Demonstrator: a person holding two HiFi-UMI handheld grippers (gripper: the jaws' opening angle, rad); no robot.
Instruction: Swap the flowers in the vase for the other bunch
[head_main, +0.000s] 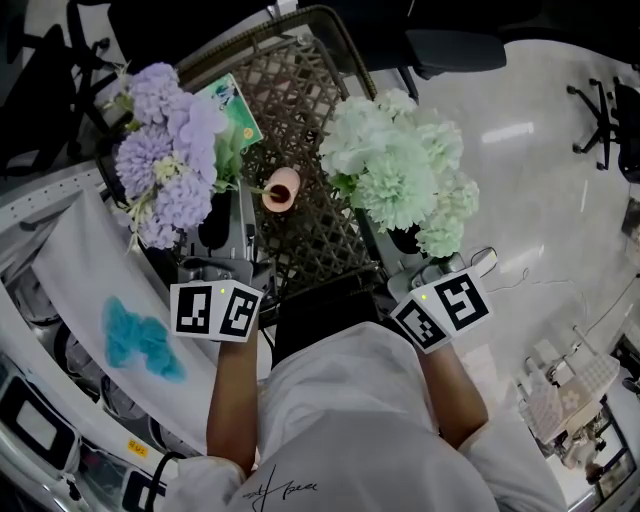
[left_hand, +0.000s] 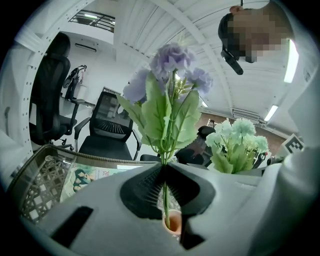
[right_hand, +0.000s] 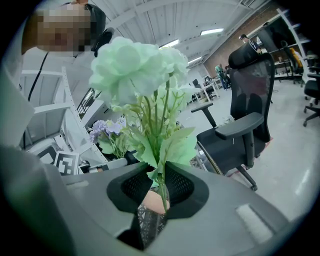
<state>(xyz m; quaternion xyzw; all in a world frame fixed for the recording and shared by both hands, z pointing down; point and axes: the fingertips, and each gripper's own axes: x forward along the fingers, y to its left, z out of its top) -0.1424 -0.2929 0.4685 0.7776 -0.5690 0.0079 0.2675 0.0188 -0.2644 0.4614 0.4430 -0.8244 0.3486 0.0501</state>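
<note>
Your left gripper (left_hand: 164, 175) is clenched on the purple bunch (left_hand: 172, 60), your right gripper (right_hand: 159, 182) on the green bunch (right_hand: 135, 65), and the vase (head_main: 281, 189) sits just beyond both jaws, half-hidden by stems.

Here's the worktop (head_main: 312, 110), a dark open lattice weave inside a curved metal rim, with pale light showing through the gaps. Near its middle stands the small pink vase (head_main: 281, 189), mouth up, sitting straight on the weave. Over to the far left of it lies a green booklet (head_main: 236, 108), flat on the lattice, a cartoon figure on its cover; part of it is hidden from the head view. Vase and booklet sit near each other but don't touch. From the left gripper view the booklet (left_hand: 86, 178) rests just inside the rim, with bare lattice (left_hand: 44, 186) beside it.
</note>
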